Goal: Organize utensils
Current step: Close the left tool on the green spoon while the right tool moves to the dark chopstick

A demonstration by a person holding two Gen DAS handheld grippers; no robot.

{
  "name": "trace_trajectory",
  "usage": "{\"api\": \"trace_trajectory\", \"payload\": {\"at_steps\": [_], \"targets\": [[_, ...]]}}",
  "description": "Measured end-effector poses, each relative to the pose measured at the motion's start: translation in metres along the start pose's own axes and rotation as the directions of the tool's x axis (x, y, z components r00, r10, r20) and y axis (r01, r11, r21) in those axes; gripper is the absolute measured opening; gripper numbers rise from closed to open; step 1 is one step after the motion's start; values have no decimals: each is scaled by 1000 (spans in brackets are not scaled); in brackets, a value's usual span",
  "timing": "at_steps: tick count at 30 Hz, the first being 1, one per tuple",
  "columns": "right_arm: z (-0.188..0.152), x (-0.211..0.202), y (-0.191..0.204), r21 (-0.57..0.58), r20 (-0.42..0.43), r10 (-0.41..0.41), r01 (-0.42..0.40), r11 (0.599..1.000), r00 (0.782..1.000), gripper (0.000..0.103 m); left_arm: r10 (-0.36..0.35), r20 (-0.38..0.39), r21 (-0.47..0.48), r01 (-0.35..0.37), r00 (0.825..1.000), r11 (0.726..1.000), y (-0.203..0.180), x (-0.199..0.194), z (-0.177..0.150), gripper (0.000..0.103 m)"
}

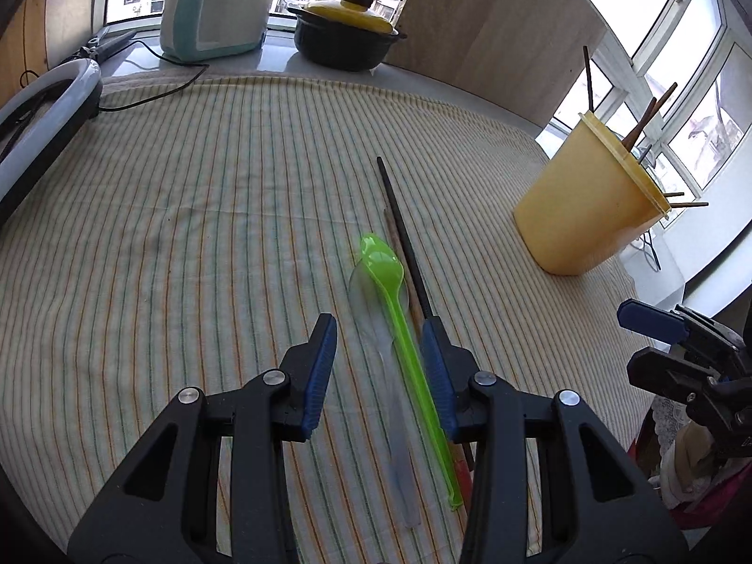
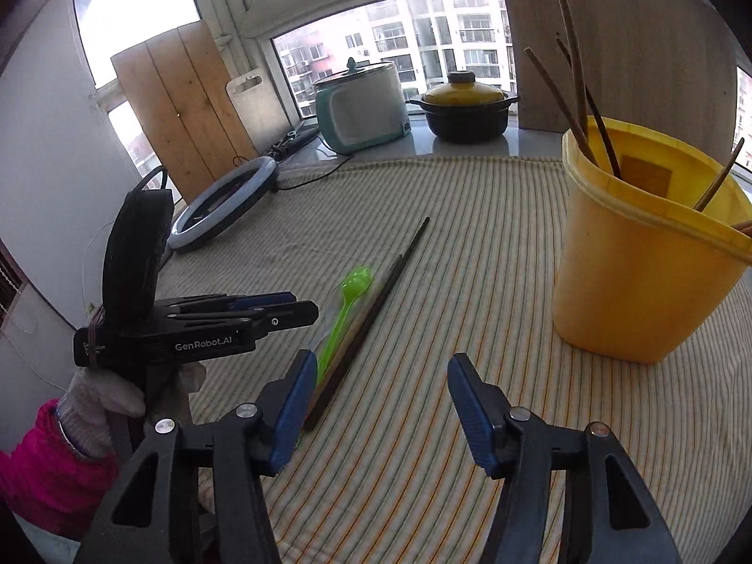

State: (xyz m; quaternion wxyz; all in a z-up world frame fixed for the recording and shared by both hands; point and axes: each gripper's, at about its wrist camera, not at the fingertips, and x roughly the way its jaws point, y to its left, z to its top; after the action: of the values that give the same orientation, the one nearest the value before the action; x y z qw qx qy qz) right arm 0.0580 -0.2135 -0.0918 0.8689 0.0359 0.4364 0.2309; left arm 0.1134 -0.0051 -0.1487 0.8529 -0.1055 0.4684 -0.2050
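- Left gripper (image 1: 379, 366): jaws released, straddling the translucent green plastic spoon (image 1: 404, 329); handle runs along the jaws' forward axis.
- Right gripper (image 2: 381, 404): jaws released, empty, farther off.

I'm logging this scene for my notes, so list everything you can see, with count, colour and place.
Green spoon: one, cloth centre, between left fingers.
Clear spoon: one, beside it.
Chopsticks: one black, one brown, alongside.
Tub: one, yellow, right, holding brown chopsticks.
Tablecloth: striped.
Rice cooker: teal-white, windowsill.
Pot: black, yellow lid, windowsill.
Ring light: white, left edge.
Left gripper: open.
Right gripper: open.
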Motion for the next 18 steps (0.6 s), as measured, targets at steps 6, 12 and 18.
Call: {"api": "trace_trajectory", "payload": {"at_steps": [6,12,18], "targets": [[1,18,-5,9,-47,-7,8,1000,999,48,23,-25,12,-22,999,1000,-8,12,4,31],[6,32,-8,18,-76,-12,13,1000,997,46,60,-42,40,-59,997,997,-13,23,8,25],[10,41,-6,10,-87,-19,20,1000,996,45,107,-64,86,-101,992,991,-23,33,10,21]]}}
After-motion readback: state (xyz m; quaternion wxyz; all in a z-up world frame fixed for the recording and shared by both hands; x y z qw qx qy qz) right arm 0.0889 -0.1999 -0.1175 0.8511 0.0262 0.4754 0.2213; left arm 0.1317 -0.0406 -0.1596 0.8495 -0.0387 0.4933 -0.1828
